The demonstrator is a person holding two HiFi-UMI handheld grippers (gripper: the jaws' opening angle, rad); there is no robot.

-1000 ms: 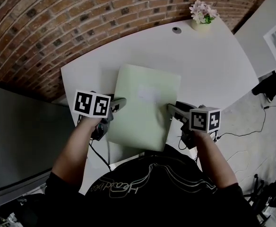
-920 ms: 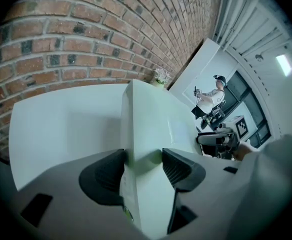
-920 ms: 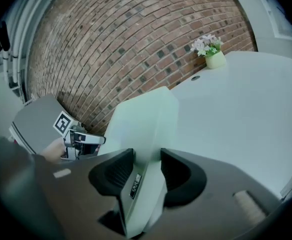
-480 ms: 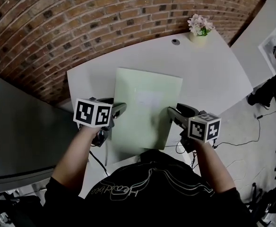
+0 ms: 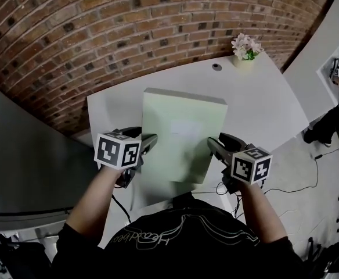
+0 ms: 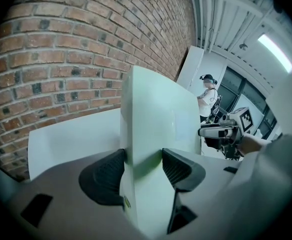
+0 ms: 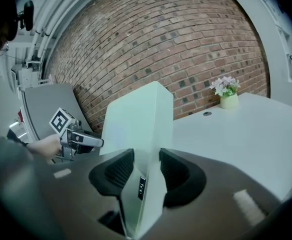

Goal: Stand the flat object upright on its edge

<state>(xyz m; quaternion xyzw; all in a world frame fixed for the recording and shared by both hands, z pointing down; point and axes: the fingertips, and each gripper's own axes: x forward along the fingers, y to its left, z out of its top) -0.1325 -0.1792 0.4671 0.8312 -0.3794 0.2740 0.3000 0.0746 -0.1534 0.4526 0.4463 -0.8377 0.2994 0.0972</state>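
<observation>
A pale green flat box (image 5: 181, 133) is held over the white table (image 5: 262, 103), tilted so that its narrow far end face shows from above. My left gripper (image 5: 148, 142) is shut on the box's left edge and my right gripper (image 5: 213, 145) on its right edge. In the left gripper view the box (image 6: 156, 114) rises from between the pads of the left gripper (image 6: 142, 160), which press on both its faces. Seen from the right gripper view, the box (image 7: 138, 119) is likewise clamped in the right gripper (image 7: 146, 165). Its underside is hidden.
A small pot of pale flowers (image 5: 246, 45) and a round grommet (image 5: 216, 67) sit at the table's far side, against a brick wall (image 5: 129, 34). A grey panel (image 5: 30, 173) stands left of the table. A person (image 6: 206, 91) stands in the background.
Both grippers have risen with the box between them. The box has tipped up steeper, and its far end face has come into sight.
</observation>
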